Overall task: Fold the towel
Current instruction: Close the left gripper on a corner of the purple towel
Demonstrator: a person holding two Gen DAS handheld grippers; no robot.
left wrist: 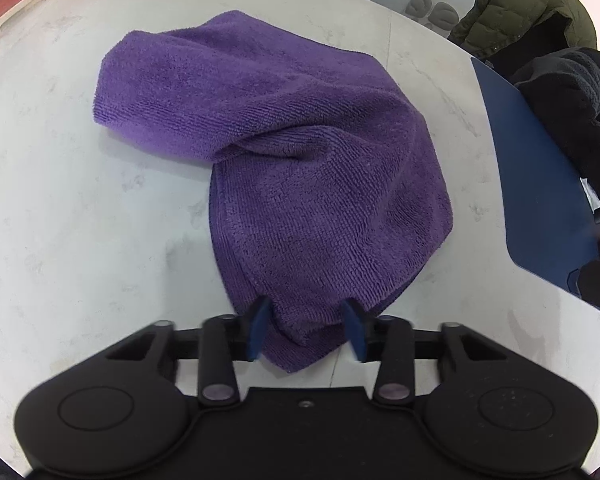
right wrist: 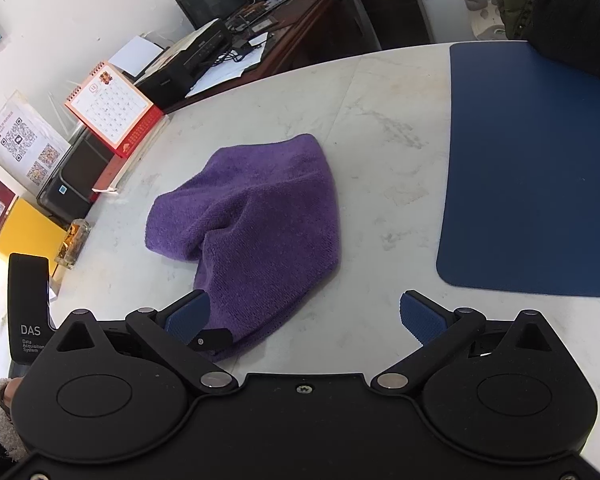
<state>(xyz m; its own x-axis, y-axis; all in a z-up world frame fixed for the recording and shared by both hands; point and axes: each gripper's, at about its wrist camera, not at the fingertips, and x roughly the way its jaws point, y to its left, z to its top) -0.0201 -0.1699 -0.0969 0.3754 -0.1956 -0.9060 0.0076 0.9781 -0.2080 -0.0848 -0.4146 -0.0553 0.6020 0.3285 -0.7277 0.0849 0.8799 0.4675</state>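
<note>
A purple towel [left wrist: 284, 176] lies crumpled on the white marble table [left wrist: 80, 220]. Its near corner sits between the blue pads of my left gripper [left wrist: 308, 332], whose jaws stand partly apart around the cloth without pinching it. In the right wrist view the same towel [right wrist: 260, 220] lies ahead and to the left. My right gripper [right wrist: 304, 316] is wide open and empty above the table, with its left pad [right wrist: 188, 316] next to the towel's near end. The left gripper's body [right wrist: 28, 304] shows at the left edge of that view.
A blue mat [right wrist: 532, 168] lies on the table to the right, also in the left wrist view [left wrist: 540, 184]. Dark jackets [left wrist: 560, 80] are piled beyond it. A red desk calendar [right wrist: 112, 108] and a small glass bottle [right wrist: 74, 244] stand at the table's left edge.
</note>
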